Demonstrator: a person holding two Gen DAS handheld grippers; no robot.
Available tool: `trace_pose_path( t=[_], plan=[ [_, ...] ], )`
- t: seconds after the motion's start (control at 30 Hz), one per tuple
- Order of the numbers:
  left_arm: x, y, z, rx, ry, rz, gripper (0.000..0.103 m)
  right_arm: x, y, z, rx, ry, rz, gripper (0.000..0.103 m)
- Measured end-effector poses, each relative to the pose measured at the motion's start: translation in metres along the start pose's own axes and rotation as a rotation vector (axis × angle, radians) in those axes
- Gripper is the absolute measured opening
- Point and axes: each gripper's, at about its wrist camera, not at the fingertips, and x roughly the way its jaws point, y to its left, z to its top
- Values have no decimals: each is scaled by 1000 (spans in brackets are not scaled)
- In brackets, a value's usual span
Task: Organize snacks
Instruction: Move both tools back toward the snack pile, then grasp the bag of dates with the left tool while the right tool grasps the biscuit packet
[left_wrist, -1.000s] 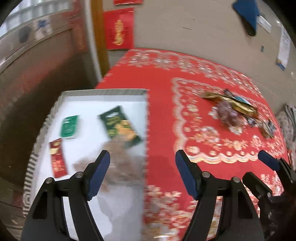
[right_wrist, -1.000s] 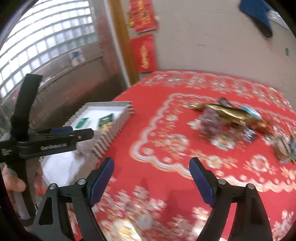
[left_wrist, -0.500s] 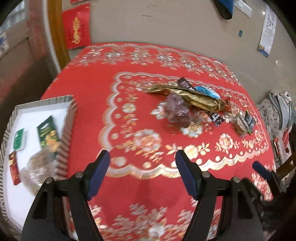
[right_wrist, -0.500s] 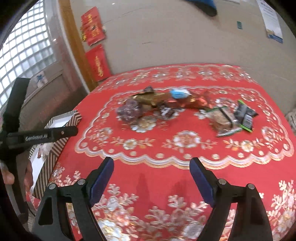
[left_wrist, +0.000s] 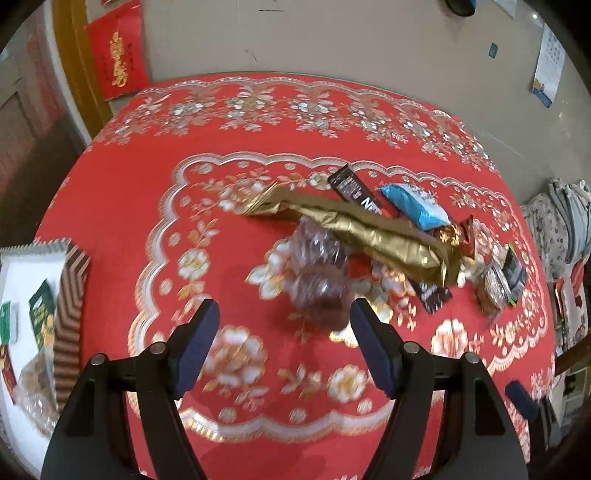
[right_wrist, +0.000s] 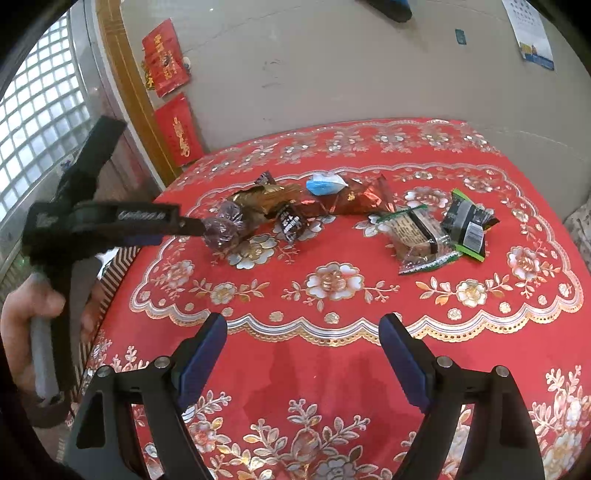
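Now my left gripper (left_wrist: 284, 325) has swung away from the striped box (left_wrist: 70, 291), which sat right under its jaws a second ago and now lies far off to their left. Both jaws are wide apart and hold nothing. Just ahead of the left jaws, a bit toward the right finger, sits a clear bag of brown treats (left_wrist: 319, 273). I think that is my next pick. It is lumpy, and its long side runs away from the jaws.

Behind it lies a long gold pack (left_wrist: 354, 225), slanting from far left to near right. Touching it are a blue pack (left_wrist: 413, 201) and dark small bars.

My right gripper (right_wrist: 303, 332) is open too, and empty. Far ahead of its jaws, toward the right finger, lie a clear cake pack (right_wrist: 417, 232) and a dark pack with green edges (right_wrist: 467, 223).

A few snacks are already in the box: a green pack (left_wrist: 40, 314) and a clear bag (left_wrist: 35, 384). Most of the pile is left on the red cloth (left_wrist: 122, 206), so I judge the job is less than half done.
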Motion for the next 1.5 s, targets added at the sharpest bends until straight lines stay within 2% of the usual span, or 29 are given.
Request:
trace_pose_path(
  t=[0.23,0.37,0.7,0.8,0.93,1.13,1.33,1.43,1.47,1.5],
  plan=[
    [34,-22,16,48,60,-15,73,5,-9,6,11,7,-19,86],
    [53,-21,17,23,105,-29,73,5,-17,12,19,0,-26,86],
    [55,-19,19,5,88,-54,73,3,-65,31,47,-9,-127,87],
    [58,-25,17,35,81,-29,73,14,-85,38,89,11,-134,87],
    [59,-29,16,65,78,-4,73,33,-83,51,28,47,-139,87],
    [58,-28,16,64,86,-14,73,74,-87,63,-7,148,-154,87],
    [60,-36,14,101,86,11,77,93,-90,78,-32,153,-160,87],
    [60,-36,13,111,80,11,77,93,-85,75,-74,139,-215,70],
    [59,-35,12,109,76,10,76,90,-83,74,-83,135,-223,54],
    [58,-34,12,106,68,16,67,88,-83,73,-83,135,-224,50]
  ],
)
